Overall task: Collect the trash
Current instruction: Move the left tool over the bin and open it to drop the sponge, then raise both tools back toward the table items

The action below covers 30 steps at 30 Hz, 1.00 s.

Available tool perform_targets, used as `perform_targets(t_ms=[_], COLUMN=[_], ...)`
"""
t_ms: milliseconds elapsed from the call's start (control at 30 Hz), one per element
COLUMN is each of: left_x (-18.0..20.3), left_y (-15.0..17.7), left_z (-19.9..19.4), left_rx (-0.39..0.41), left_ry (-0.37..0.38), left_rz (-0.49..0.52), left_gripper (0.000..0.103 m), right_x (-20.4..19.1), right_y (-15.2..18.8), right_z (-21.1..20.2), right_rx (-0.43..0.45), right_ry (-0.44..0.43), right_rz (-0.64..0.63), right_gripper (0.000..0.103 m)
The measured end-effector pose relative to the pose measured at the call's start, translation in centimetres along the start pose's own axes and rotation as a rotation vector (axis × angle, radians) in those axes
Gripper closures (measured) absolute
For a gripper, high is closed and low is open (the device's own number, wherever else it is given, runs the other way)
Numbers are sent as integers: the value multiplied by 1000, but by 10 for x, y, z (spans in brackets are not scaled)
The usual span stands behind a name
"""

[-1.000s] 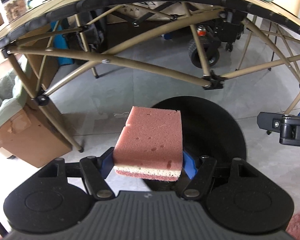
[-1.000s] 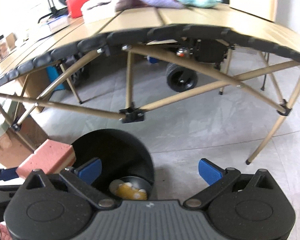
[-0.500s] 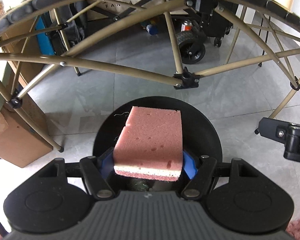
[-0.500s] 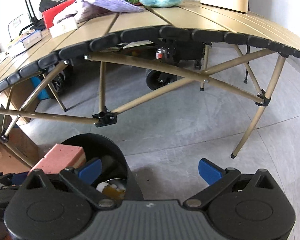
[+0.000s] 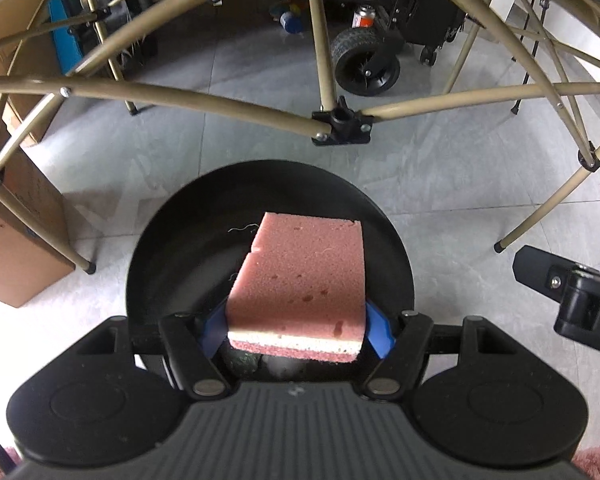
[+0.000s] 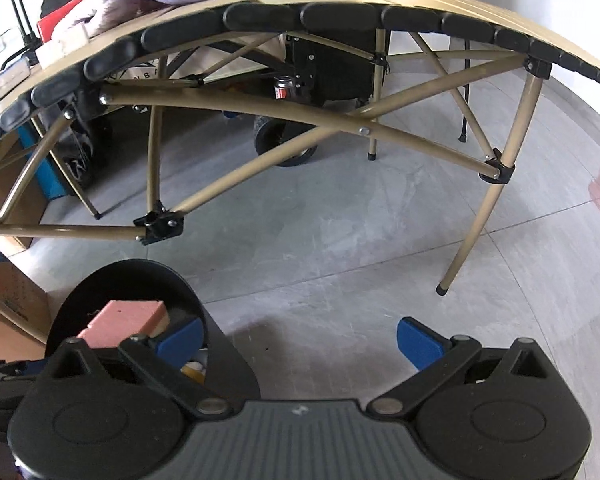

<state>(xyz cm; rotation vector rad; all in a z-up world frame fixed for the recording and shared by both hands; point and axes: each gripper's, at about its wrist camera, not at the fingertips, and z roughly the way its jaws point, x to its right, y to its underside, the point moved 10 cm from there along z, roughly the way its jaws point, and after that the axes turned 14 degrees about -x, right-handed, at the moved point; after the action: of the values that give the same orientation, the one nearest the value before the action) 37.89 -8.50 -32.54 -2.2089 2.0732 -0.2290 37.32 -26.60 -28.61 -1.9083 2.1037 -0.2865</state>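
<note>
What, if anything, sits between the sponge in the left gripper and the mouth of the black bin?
Nothing visible. The pink sponge, clamped in the left gripper, hangs directly over the open black bin. Only trash already at the bottom shows beneath it. The right gripper is open and off to the side.

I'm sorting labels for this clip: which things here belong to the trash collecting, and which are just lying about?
Part of the job:
- pink sponge, clamped in the left hand-held gripper
- black bin beneath it
- right hand-held gripper, open and empty

Just lying about:
- folding table
- cardboard box
- wheeled cart
</note>
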Motion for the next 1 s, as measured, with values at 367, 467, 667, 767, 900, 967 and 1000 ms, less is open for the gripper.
perform_targets(t_ms=[367, 467, 667, 767, 900, 967, 1000], left_x=[-7, -7, -7, -9, -11, -12, -12], left_y=[1, 4, 5, 5, 7, 6, 5], left_z=[14, 16, 18, 19, 23, 22, 22], left_rx=[-58, -79, -99, -110, -129, -129, -126], left_ry=[-30, -30, -32, -44, -57, -56, -57], left_rz=[-36, -40, -40, -48, -51, -51, -49], left_gripper=[33, 32, 4, 3, 3, 3, 2], right_x=[1, 1, 1, 1, -1, -2, -2], right_y=[-1, -1, -1, -1, -2, -2, -2], right_z=[6, 7, 7, 8, 7, 7, 7], right_rx=[-12, -13, -12, -11, -8, -8, -7], right_ry=[6, 6, 6, 4, 1, 0, 0], right_rz=[-1, -5, -5, -8, -12, -15, -17], right_gripper=[0, 0, 0, 0, 0, 0, 0])
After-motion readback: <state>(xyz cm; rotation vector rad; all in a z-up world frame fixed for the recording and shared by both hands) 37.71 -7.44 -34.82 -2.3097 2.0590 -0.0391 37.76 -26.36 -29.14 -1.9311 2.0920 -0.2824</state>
